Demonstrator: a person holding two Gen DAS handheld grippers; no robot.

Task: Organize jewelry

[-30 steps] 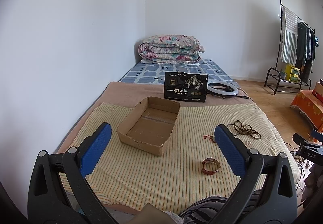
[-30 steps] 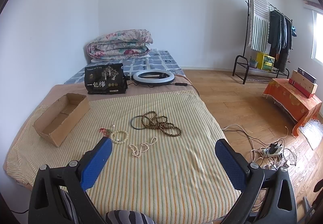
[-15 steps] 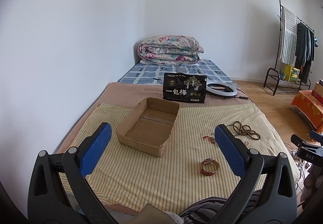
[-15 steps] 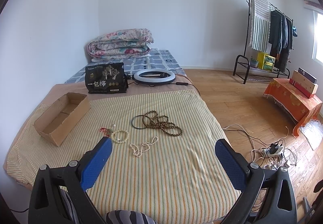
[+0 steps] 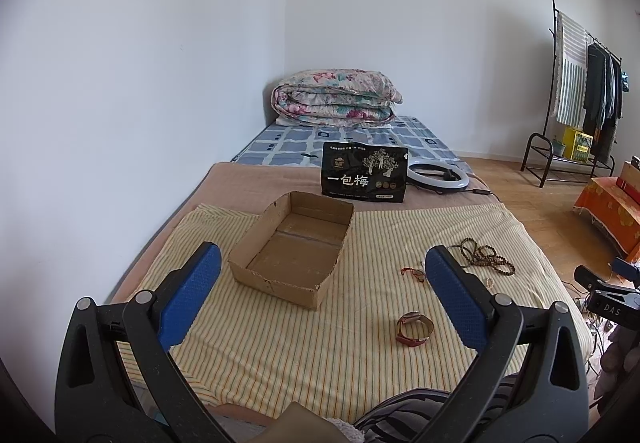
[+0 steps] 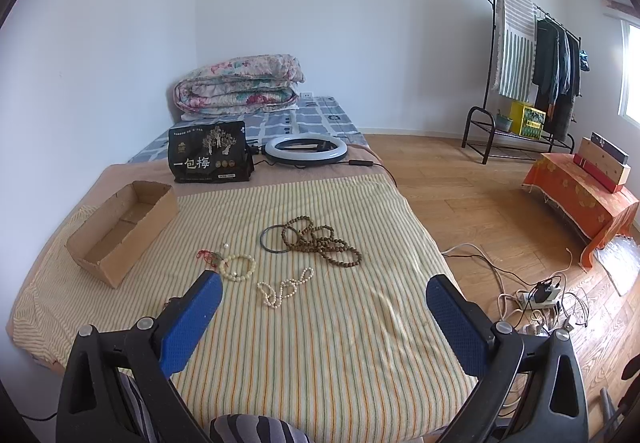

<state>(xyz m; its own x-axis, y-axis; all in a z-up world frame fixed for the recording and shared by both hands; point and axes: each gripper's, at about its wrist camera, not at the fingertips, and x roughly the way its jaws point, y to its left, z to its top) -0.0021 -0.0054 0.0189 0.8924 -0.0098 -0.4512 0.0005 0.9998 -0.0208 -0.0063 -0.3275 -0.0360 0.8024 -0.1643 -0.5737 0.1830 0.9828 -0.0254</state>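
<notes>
An empty cardboard box (image 5: 292, 247) (image 6: 120, 227) lies on the striped cloth (image 5: 360, 343) over the bed. To its right are scattered jewelry pieces: a brown leather watch (image 5: 415, 328), a red cord charm (image 6: 208, 256), a white bead bracelet (image 6: 238, 267), a pearl strand (image 6: 285, 288), a dark bangle (image 6: 274, 239) and a brown bead necklace (image 6: 322, 239). My left gripper (image 5: 320, 271) is open and held above the cloth's near edge, facing the box. My right gripper (image 6: 323, 303) is open too, just short of the pearl strand. Neither holds anything.
A black printed bag (image 6: 208, 157) and a ring light (image 6: 306, 149) sit behind the cloth. A folded floral quilt (image 5: 336, 99) lies at the bed's far end. Cables and a power strip (image 6: 540, 299) lie on the wooden floor at right. A striped knee (image 6: 256, 429) shows below.
Both views have shifted very slightly; the left gripper has drifted a little so the scene sits marginally lower. The jewelry and box have not moved, and both grippers stay open.
</notes>
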